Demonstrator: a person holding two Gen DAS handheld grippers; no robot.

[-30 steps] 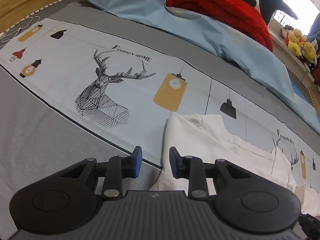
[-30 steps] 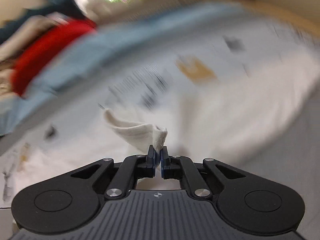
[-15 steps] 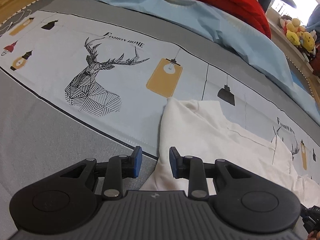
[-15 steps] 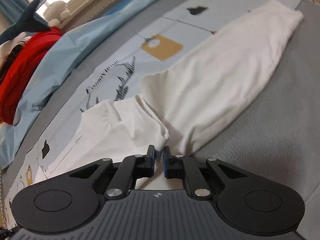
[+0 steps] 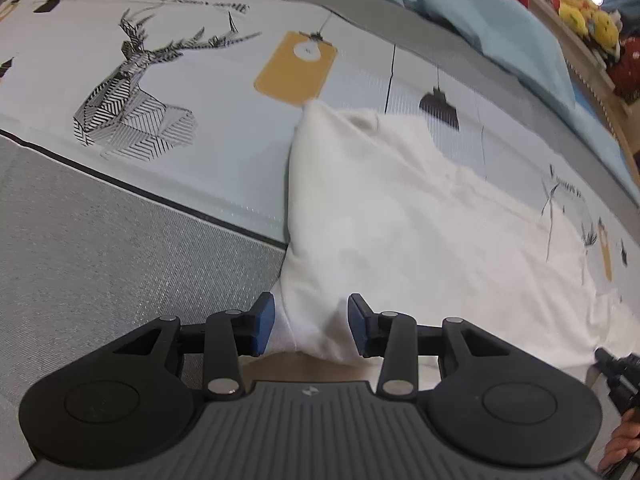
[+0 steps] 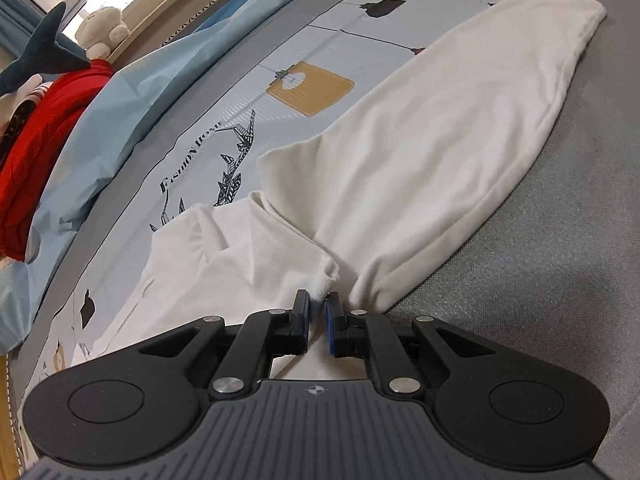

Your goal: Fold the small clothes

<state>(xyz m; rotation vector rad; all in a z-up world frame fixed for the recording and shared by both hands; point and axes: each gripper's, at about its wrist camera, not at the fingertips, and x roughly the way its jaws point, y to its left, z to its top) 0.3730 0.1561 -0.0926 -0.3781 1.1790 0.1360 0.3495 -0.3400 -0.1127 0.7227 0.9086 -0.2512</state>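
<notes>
A small white garment [image 5: 400, 216] lies on the bed, folded lengthwise into a long strip. In the left wrist view my left gripper [image 5: 310, 330] is open, its blue pads either side of the garment's near corner, jaws wide apart. In the right wrist view the white garment [image 6: 432, 152] stretches away to the upper right, with a bunched part [image 6: 248, 260] to the left. My right gripper [image 6: 317, 318] is shut on the garment's ribbed edge, low over the grey cover.
The bed has a grey cover [image 5: 100, 264] and a pale printed panel with deer and lamp motifs [image 5: 132, 96]. A light blue quilt [image 6: 132, 92] and red blanket [image 6: 44, 136] lie along the far side, with plush toys [image 5: 588, 20] beyond.
My left gripper has moved forward so the garment's corner now lies between its open jaws. My right gripper has swung the held edge down and settled low over the bed.
</notes>
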